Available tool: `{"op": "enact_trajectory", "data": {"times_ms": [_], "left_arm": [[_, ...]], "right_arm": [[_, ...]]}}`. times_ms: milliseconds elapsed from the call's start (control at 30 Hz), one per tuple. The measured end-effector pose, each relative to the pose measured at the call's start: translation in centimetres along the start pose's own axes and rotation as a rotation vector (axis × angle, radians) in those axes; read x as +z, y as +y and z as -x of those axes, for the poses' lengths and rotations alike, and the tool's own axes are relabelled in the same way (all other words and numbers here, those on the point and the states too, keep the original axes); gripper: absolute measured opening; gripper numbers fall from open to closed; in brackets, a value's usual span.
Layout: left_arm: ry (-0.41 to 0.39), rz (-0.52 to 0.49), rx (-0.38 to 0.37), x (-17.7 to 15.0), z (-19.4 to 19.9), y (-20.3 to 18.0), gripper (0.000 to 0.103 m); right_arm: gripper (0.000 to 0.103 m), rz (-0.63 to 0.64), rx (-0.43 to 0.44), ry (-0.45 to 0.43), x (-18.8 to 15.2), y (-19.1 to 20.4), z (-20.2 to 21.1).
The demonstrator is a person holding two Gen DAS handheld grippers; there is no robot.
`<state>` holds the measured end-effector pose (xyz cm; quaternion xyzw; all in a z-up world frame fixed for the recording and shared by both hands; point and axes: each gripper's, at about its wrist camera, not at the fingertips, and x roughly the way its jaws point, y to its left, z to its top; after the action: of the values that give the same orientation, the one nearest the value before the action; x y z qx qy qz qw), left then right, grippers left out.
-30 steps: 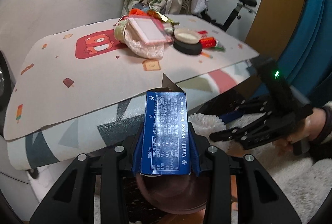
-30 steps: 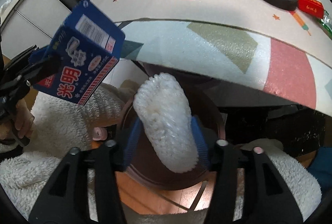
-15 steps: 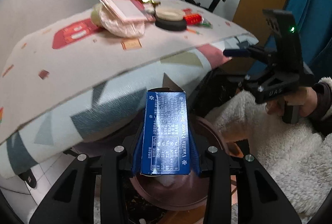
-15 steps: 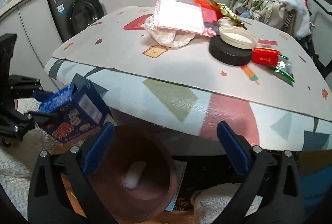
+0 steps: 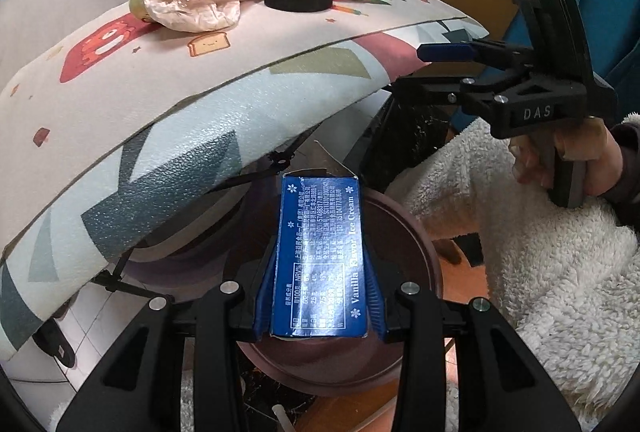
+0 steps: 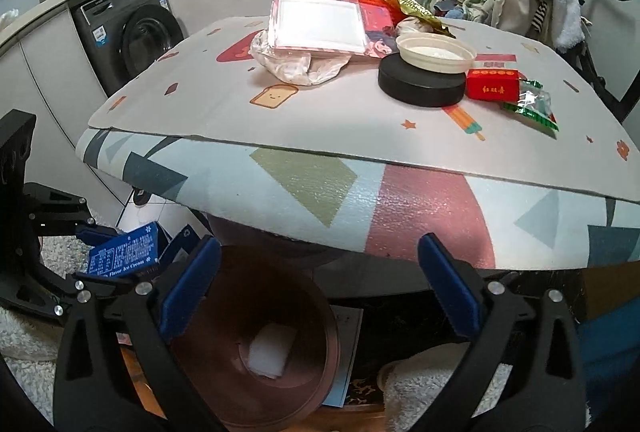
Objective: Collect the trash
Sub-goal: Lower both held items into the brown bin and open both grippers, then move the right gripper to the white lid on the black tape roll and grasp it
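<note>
At left, our left gripper [image 5: 320, 296] clamps a glossy blue carton [image 5: 320, 260] reading "Vanilla Flavor Ice Cream", held over a round brown bin [image 5: 404, 232] under the padded table [image 6: 400, 120]. Our right gripper [image 6: 320, 296], marked "DAS", has just spread wide, holding nothing; white foam netting [image 6: 272, 350] lies in the bin. A red box [image 6: 493, 83] sits on the tabletop.

A blue ice cream carton [image 5: 320, 260] with white print is pinched upright, top flap open, above a round brown bin [image 6: 256, 348] on the floor under the table's edge. A white foam wrapper [image 6: 270, 352] lies at the bin's bottom. On the tabletop — more litter: a crumpled plastic bag [image 6: 296, 64], a red box [image 6: 492, 83], a green wrapper [image 6: 534, 106].
</note>
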<state>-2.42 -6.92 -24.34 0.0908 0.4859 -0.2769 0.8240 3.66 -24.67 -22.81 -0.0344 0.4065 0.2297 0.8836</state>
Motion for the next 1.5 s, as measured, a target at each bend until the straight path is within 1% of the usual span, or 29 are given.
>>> {"op": "enact_trajectory", "data": {"times_ms": [33,67,100,200,300,367,433,533,733,967,1267,1333,1400,1433,1500], "left_arm": [[0.003,-0.002,0.000,0.0,-0.1,-0.1,0.039],[0.005,-0.004,0.008,0.0,-0.1,-0.1,0.045],[0.002,-0.004,0.014,0.0,0.0,-0.1,0.056],[-0.048,0.009,0.060,0.1,0.8,0.1,0.072],[-0.086,0.030,0.130,0.2,1.5,0.4,0.081],[-0.110,0.051,0.176,0.3,2.0,0.8,0.084],[-0.131,0.070,0.207,0.3,2.4,1.3,0.085],[-0.160,0.102,0.232,0.3,3.1,2.0,0.086],[-0.203,0.172,0.259,0.3,4.1,3.3,0.086],[-0.198,0.209,0.242,0.4,3.8,4.0,0.087],[-0.203,0.219,0.261,0.4,3.8,4.1,0.087],[-0.213,0.225,0.272,0.5,4.1,4.2,0.089],[-0.243,0.233,0.284,0.7,4.8,4.3,0.094],[-0.262,0.238,0.289,0.9,5.2,4.4,0.095],[-0.283,0.238,0.321,1.4,5.7,4.5,0.097]], "right_arm": [[0.097,-0.001,0.000,0.000,0.0,0.0,0.0],[0.097,-0.003,0.001,0.000,0.0,0.0,0.0],[0.097,-0.004,0.001,0.001,0.0,0.0,0.0],[0.097,-0.002,-0.001,0.003,0.0,0.0,-0.1],[0.097,-0.001,-0.002,0.003,0.0,0.0,-0.1],[0.097,-0.003,-0.004,0.004,0.0,0.0,-0.1],[0.097,-0.005,-0.005,0.005,0.0,0.0,-0.1],[0.097,-0.004,-0.008,0.004,0.0,0.0,-0.1],[0.097,0.000,-0.013,-0.006,0.1,0.1,0.1],[0.097,-0.006,-0.025,-0.024,0.1,-0.1,0.5],[0.097,-0.015,-0.048,-0.032,0.1,-0.2,0.6],[0.097,-0.028,-0.058,-0.040,0.4,-0.5,0.8],[0.097,-0.051,-0.070,-0.071,0.8,-0.9,1.4],[0.097,-0.058,-0.077,-0.083,1.0,-1.1,1.6],[0.097,-0.076,-0.088,-0.101,1.7,-1.8,2.0]]}}
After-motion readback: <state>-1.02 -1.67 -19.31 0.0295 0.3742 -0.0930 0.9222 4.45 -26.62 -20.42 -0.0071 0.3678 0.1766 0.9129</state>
